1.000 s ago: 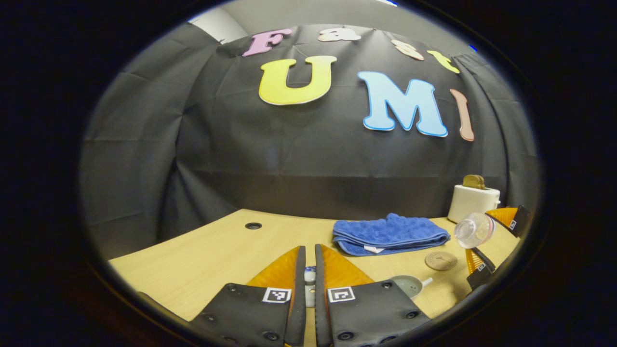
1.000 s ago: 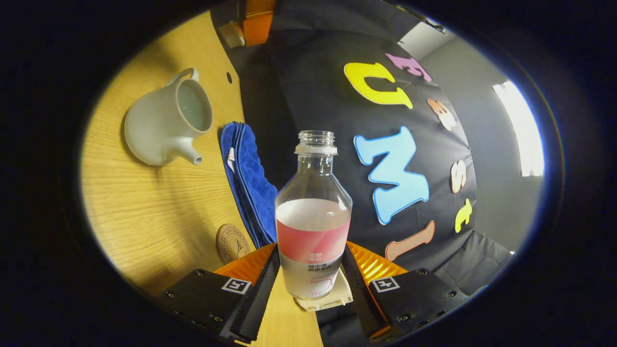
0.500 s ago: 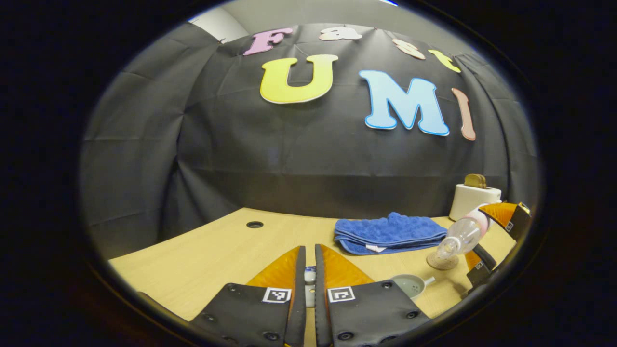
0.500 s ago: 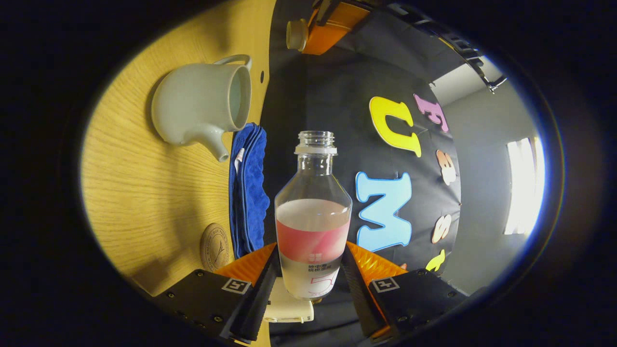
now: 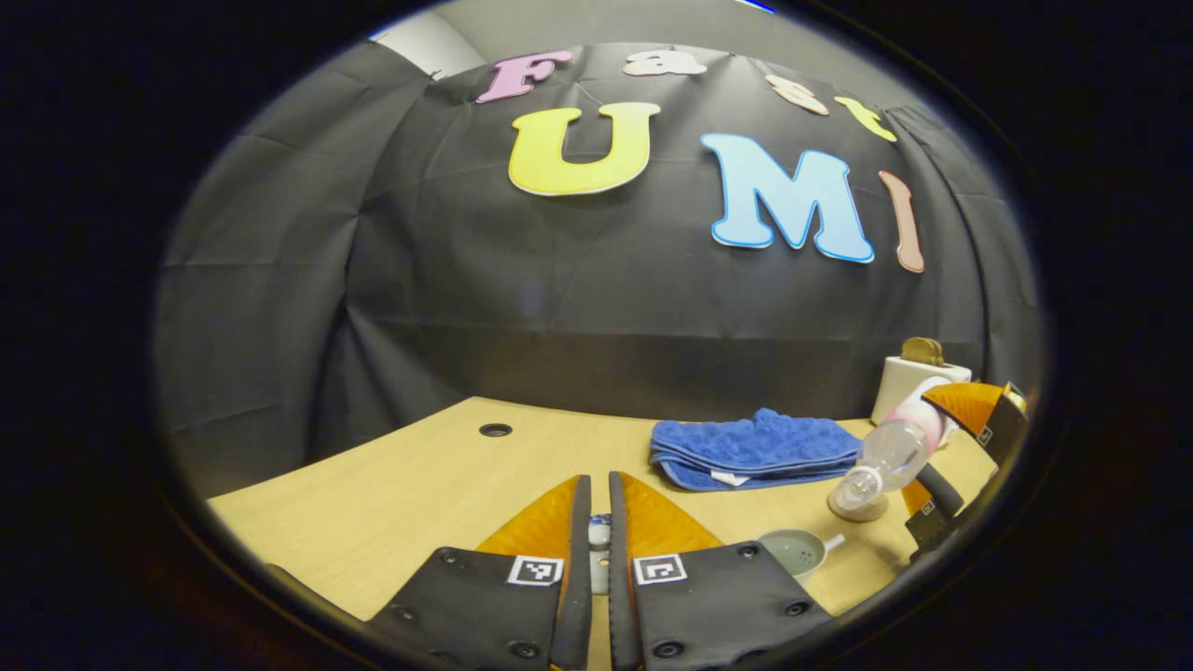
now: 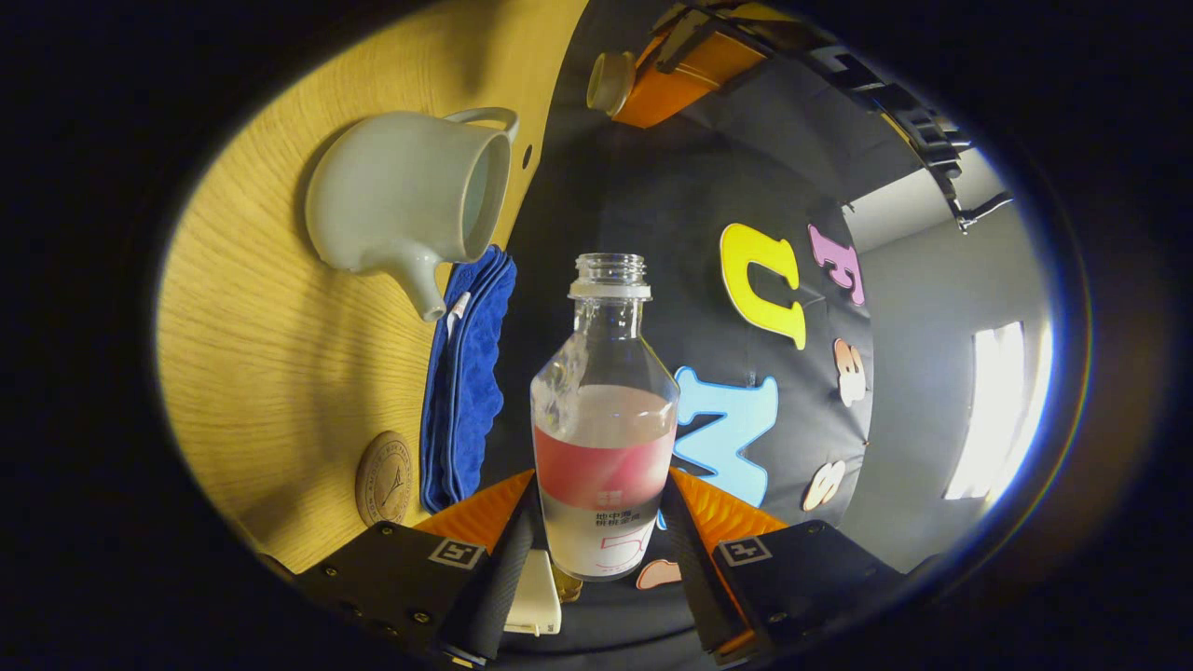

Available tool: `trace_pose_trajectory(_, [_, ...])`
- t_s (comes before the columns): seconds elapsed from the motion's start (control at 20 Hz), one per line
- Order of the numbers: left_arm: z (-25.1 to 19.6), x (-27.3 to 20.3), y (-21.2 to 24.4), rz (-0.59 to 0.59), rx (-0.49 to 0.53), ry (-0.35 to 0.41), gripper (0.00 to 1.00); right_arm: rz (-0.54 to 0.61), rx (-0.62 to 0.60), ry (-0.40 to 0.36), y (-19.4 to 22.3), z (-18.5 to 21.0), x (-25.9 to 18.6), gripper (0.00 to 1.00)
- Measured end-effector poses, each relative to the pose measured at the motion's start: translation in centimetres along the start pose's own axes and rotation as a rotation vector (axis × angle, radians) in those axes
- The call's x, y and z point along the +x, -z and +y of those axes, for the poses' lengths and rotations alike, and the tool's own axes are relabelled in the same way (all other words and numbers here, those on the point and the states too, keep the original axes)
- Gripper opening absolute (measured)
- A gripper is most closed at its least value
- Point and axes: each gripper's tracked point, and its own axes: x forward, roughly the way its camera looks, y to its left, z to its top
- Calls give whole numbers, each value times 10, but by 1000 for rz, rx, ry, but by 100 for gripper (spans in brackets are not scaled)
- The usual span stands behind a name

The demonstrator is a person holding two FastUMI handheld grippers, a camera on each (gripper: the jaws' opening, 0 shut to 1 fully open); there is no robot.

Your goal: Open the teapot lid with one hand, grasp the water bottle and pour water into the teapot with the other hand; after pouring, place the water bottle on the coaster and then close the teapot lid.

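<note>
On the wooden surface (image 5: 410, 485) the teapot (image 6: 410, 210) stands open, its lid (image 5: 599, 533) pinched between the left gripper (image 5: 593, 508) fingers. The right gripper (image 6: 596, 536) fingers clamp the tilted water bottle (image 6: 604, 419); the coaster (image 6: 384, 477) at 7 o'clock waits, and lid closing remains.

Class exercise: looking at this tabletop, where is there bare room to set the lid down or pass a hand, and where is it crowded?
Bare wood runs from the cable hole to the blue towel's left edge, ahead of the left gripper. Crowded on the right: teapot, coaster, tilted water bottle, right gripper and toaster sit close together.
</note>
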Motion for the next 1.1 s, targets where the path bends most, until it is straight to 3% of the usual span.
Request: trace_pose_trajectory(1.1, [2,2,3,8,12,-8,14,-61,-89,31,-5,-9,3,76])
